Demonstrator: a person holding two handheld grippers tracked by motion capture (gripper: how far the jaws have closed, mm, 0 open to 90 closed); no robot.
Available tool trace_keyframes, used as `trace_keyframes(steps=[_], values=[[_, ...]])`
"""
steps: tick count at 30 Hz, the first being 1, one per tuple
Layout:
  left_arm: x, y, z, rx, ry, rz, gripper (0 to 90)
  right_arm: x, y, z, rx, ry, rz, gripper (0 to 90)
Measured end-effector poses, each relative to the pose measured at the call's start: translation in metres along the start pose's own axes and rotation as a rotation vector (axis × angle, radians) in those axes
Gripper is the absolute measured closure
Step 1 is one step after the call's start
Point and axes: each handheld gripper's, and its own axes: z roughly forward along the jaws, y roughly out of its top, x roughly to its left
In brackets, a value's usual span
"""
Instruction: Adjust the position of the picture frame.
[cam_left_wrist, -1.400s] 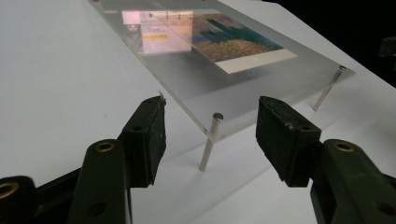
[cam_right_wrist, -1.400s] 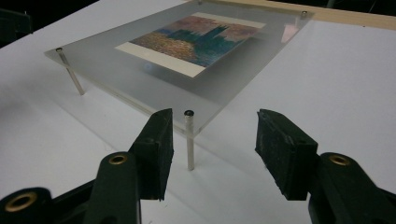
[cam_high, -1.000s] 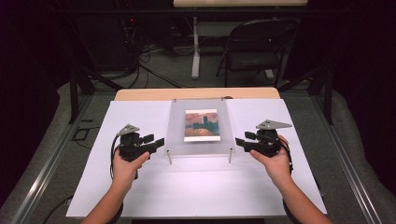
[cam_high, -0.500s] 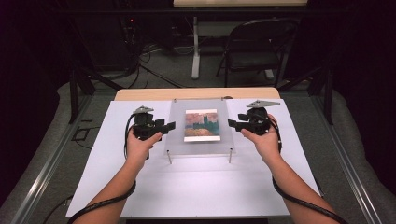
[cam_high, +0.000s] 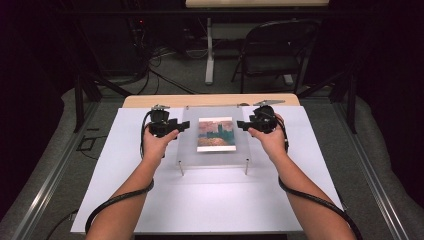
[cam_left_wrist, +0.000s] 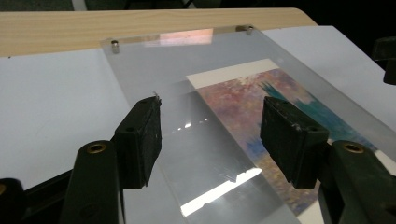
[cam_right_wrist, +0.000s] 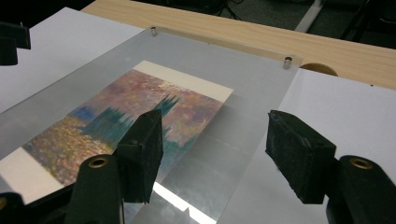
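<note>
1. the clear acrylic panel lies at the middle of the white sheet on your worktop, raised on small metal standoff posts at its corners.
2. a printed picture in pink, teal and orange tones lies flat under the panel, near its centre.
3. your left gripper sits at the panel's left edge. in the left gripper view its fingers are spread wide, one over the white sheet and one over the picture, with the panel's left strip between them. they appear to be just above the panel rather than touching it, though the angle leaves this uncertain.
4. your right gripper sits at the panel's right edge. in the right gripper view its fingers are likewise spread, straddling the panel's right edge and pinching nothing.
5. both grippers point inward toward each other across the far half of the panel.
</note>
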Motion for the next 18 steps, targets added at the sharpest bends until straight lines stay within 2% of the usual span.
trace_keyframes(steps=[5, 7, 14, 18], values=[[0.009, -0.003, 0.010, -0.004, 0.000, -0.047, 38.6, -0.007, -0.001, 0.014, 0.012, 0.007, 0.053, 36.2], [0.011, -0.005, 0.014, -0.002, 0.000, -0.058, 38.7, -0.009, -0.001, 0.018, 0.027, 0.015, 0.055, 36.7], [0.015, -0.007, 0.024, 0.028, 0.013, -0.059, 38.7, -0.012, -0.003, 0.030, 0.055, 0.015, 0.063, 38.3], [0.017, -0.009, 0.028, 0.034, 0.020, -0.068, 38.7, -0.015, -0.005, 0.033, 0.060, 0.019, 0.088, 38.4]])
